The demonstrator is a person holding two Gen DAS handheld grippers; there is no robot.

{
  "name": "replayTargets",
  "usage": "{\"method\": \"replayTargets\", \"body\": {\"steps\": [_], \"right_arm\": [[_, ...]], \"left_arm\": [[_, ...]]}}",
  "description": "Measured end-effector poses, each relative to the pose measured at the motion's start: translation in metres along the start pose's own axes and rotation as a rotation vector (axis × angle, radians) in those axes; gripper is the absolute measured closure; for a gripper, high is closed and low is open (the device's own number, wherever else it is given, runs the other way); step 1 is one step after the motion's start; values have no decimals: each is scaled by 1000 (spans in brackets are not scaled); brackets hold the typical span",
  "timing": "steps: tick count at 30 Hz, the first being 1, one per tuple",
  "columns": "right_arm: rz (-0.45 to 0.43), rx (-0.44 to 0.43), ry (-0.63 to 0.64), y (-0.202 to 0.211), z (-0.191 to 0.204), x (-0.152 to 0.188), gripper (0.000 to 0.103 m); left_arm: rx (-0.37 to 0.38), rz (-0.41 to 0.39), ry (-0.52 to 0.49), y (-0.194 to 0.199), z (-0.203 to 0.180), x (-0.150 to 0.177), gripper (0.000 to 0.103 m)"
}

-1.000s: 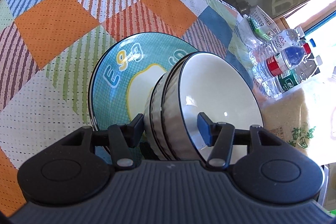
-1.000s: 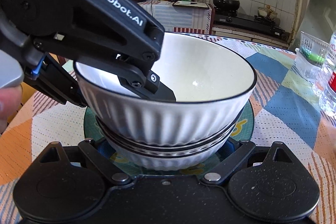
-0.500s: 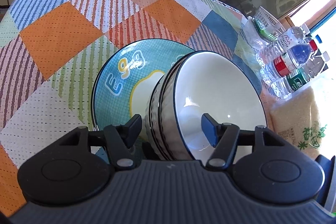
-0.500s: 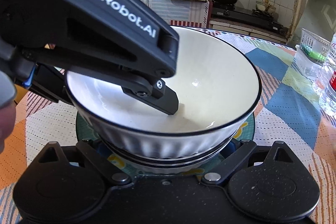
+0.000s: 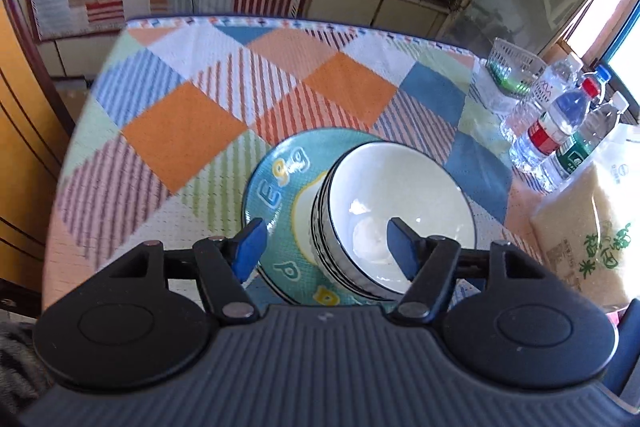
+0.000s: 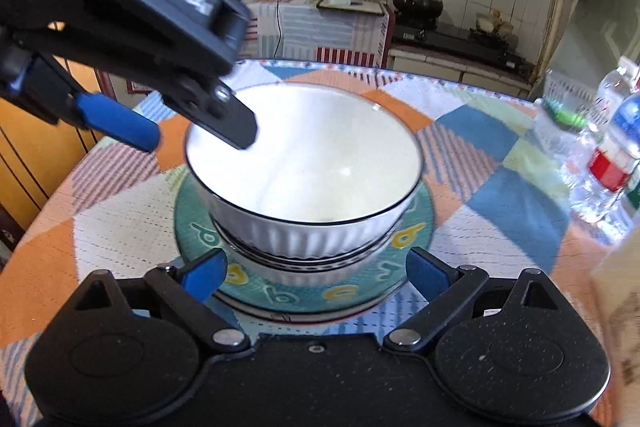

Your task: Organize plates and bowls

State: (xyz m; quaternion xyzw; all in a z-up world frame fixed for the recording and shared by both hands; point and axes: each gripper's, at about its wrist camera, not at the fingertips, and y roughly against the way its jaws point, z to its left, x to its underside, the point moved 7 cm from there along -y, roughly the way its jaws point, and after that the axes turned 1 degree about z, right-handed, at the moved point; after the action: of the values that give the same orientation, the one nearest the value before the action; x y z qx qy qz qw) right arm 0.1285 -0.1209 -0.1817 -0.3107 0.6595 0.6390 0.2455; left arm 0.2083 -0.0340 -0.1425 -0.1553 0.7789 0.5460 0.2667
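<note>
A stack of white ribbed bowls with black rims (image 5: 400, 199) (image 6: 312, 187) sits on a teal plate with yellow and blue letters (image 5: 280, 183) (image 6: 192, 227) on the patchwork tablecloth. My left gripper (image 5: 326, 247) is open and empty, raised above the near rim of the stack; it shows in the right wrist view (image 6: 192, 131) over the bowls' left rim. My right gripper (image 6: 316, 275) is open and empty, its blue-padded fingers (image 6: 204, 273) on either side of the plate's near edge, just short of the bowls.
Several water bottles (image 5: 560, 123) (image 6: 616, 155) and a clear basket (image 5: 512, 71) stand at the table's right edge. A bag of rice (image 5: 588, 227) lies at the near right. A kitchen counter with stove lies beyond the table.
My left gripper has let go of the top bowl's rim, opened wider and pulled up and back. The top bowl now rests in the stack. My right gripper has backed away slightly.
</note>
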Motion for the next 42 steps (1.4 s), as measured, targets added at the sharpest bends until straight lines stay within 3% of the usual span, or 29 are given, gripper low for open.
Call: {"method": "replayTargets", "body": {"steps": [9,18,26,29,42], "right_arm": [[-33,20,10,68,-9,-13,5],[-41,-2,-55,120,-22,-27,5],[-29,23,-107,145,-28,-28,5],[-41,26,-104,155,-27,-28,4],[-80,25,-161,180,-33,-22,3]], "left_arm": [[-147,-133,-52,88,5,4,12],[-259,-143,11,137,10,27,11],[-340,-153,-44,162,-1,42,11],[-362,-168,-52,166,-3,46,5],[-429,-222,-124,166,-23,66,4]]}}
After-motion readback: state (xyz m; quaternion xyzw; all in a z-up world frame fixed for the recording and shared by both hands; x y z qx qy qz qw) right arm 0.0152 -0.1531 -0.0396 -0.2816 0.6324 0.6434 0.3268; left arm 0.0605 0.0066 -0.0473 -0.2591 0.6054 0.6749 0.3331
